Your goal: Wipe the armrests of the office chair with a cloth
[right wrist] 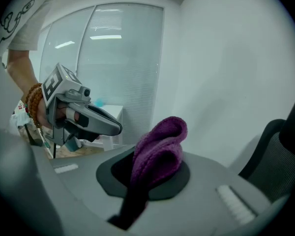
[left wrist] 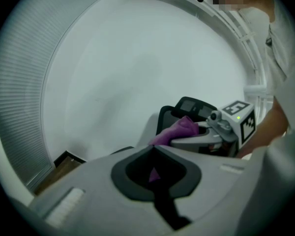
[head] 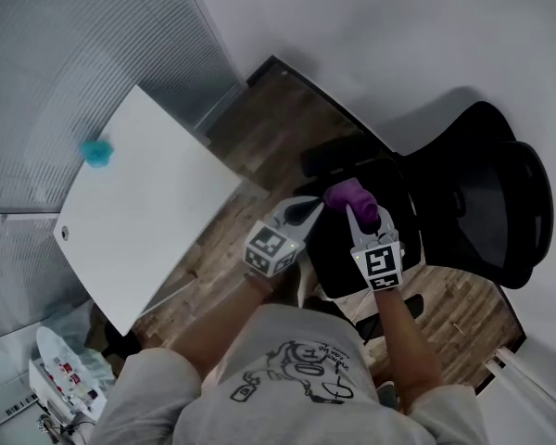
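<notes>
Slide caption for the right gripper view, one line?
Right gripper shut on a purple cloth, left gripper close by, black chair at right.

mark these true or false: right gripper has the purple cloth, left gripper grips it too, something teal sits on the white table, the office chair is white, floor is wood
1. The right gripper is clamped on the purple cloth. True.
2. The left gripper grips the cloth too. False: its jaws are together on nothing, and it is held beside the cloth.
3. A small teal object sits on the white table. True.
4. The office chair is white. False: it is black.
5. The floor is wood-patterned. True.
</notes>
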`<move>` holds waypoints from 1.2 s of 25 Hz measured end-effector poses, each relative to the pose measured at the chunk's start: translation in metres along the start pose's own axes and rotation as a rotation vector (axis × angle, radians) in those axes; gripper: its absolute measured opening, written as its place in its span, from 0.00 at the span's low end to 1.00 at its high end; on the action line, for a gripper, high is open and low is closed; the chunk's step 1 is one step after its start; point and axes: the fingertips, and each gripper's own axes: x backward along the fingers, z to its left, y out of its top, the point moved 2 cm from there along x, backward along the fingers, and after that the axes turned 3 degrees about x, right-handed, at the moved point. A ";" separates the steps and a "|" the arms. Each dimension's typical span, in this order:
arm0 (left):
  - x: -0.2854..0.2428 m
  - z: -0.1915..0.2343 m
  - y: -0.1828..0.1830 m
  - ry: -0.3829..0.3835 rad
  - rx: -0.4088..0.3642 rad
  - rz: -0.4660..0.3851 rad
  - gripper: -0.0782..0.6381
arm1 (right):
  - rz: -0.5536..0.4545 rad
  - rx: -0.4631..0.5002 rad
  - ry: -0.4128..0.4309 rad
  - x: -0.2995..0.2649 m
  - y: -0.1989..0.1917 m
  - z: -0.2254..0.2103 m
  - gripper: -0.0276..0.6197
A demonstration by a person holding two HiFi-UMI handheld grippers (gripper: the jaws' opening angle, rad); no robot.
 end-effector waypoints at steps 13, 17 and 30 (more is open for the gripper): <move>-0.032 0.092 -0.001 -0.029 0.002 0.075 0.11 | 0.146 0.021 -0.030 -0.109 -0.026 -0.038 0.08; -0.035 0.109 -0.003 -0.035 0.009 0.084 0.11 | 0.200 0.039 -0.030 -0.141 -0.039 -0.048 0.08; -0.043 0.135 -0.005 -0.044 0.022 0.106 0.11 | 0.303 0.027 0.066 -0.217 -0.061 -0.025 0.08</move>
